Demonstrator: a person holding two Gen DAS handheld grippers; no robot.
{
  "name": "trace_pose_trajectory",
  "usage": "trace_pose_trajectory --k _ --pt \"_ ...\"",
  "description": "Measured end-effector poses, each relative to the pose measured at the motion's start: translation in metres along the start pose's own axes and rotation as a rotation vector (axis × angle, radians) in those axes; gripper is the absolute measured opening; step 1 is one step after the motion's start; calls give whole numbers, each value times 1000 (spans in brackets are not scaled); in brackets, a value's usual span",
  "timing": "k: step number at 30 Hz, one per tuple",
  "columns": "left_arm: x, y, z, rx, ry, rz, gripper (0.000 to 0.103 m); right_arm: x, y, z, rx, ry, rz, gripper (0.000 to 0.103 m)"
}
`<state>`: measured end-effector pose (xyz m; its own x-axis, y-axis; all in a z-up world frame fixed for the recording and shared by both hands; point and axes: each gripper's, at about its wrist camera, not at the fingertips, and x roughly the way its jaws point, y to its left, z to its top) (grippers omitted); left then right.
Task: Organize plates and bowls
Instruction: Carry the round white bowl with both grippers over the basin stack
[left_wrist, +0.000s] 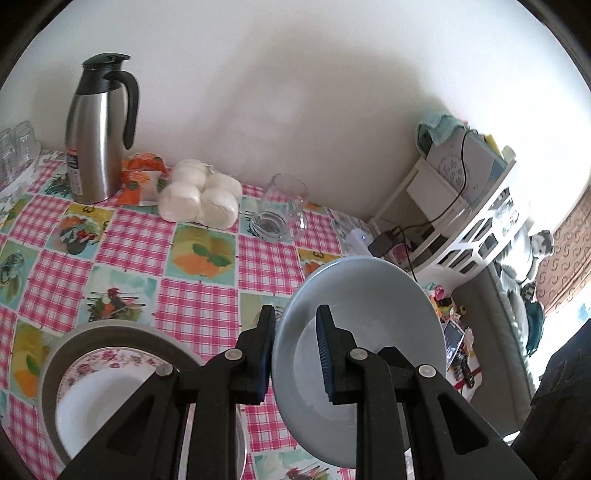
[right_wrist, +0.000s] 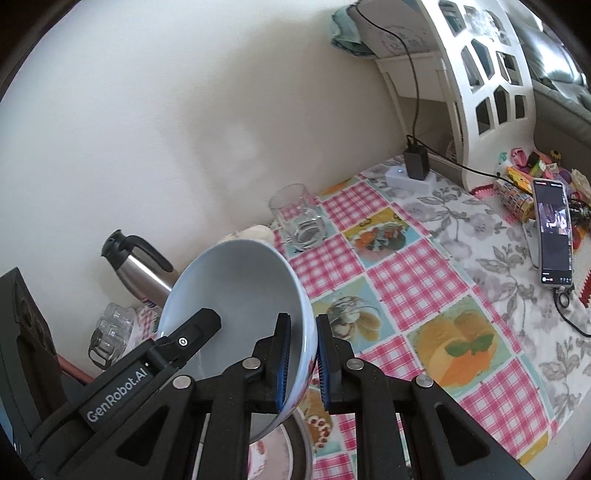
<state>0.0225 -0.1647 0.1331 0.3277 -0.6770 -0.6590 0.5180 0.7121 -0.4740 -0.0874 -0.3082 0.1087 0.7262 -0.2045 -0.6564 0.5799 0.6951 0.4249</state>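
A pale blue bowl (left_wrist: 373, 295) is held tilted above the table. My left gripper (left_wrist: 295, 354) straddles its left rim, jaws a little apart, so I cannot tell whether it clamps the rim. In the right wrist view my right gripper (right_wrist: 303, 358) is shut on the opposite rim of the same bowl (right_wrist: 236, 288), and the other gripper's finger (right_wrist: 192, 332) reaches inside it. Below left, a white plate with a pink floral rim (left_wrist: 107, 373) lies in a grey plate (left_wrist: 59, 354).
On the checked tablecloth (left_wrist: 192, 295) stand a steel jug (left_wrist: 99, 133), a bag of white buns (left_wrist: 201, 197), a glass mug (left_wrist: 280, 210) and glasses (left_wrist: 16, 147). A phone (right_wrist: 554, 236), charger (right_wrist: 415, 162) and white shelf (right_wrist: 480, 85) are at right.
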Motion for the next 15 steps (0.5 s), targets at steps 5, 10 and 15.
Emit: trace_pose_trajectory --k 5,10,15 --pt "-18 16 3 -30 -19 -5 22 -4 20 -6 -19 -6 12 14" --pt "-35 34 7 -52 -47 13 22 -1 44 -14 -46 0 30 14" --pt "-48 55 11 -82 -54 20 22 2 63 -23 -67 0 47 14"
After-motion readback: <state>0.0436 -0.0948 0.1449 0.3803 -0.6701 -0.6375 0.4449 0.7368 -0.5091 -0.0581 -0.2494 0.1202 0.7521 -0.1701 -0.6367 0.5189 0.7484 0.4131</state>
